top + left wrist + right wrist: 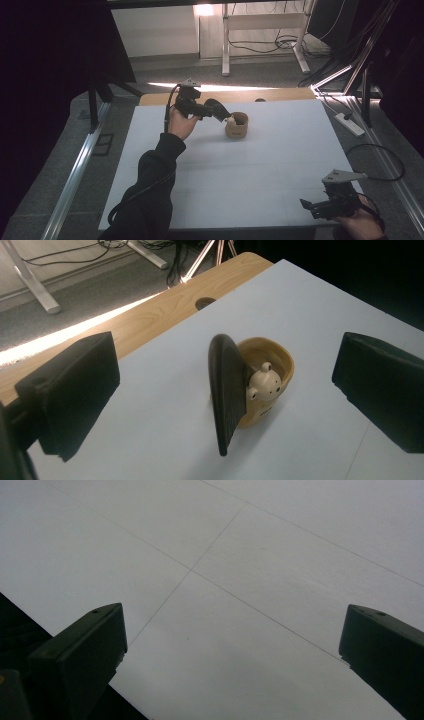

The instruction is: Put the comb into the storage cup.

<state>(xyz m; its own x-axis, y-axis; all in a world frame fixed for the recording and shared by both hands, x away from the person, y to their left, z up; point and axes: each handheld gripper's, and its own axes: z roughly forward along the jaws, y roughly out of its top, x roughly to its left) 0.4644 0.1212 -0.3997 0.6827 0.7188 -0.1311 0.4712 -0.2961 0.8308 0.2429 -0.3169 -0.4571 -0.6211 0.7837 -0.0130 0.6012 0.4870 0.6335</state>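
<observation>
A: We see the left gripper (212, 111) at the far side of the white table (260, 165), its jaws spread wide and holding nothing. Ahead of it stands a tan cup (272, 365).

B: Yes. In the left gripper view we find a dark flat piece (227, 392) standing on end against the cup, midway between the two jaws and clear of both. A small cream figure (262, 382) peeks from the cup.

A: We see the right gripper (320, 206) well apart, at the near right corner, jaws wide over bare table.
</observation>
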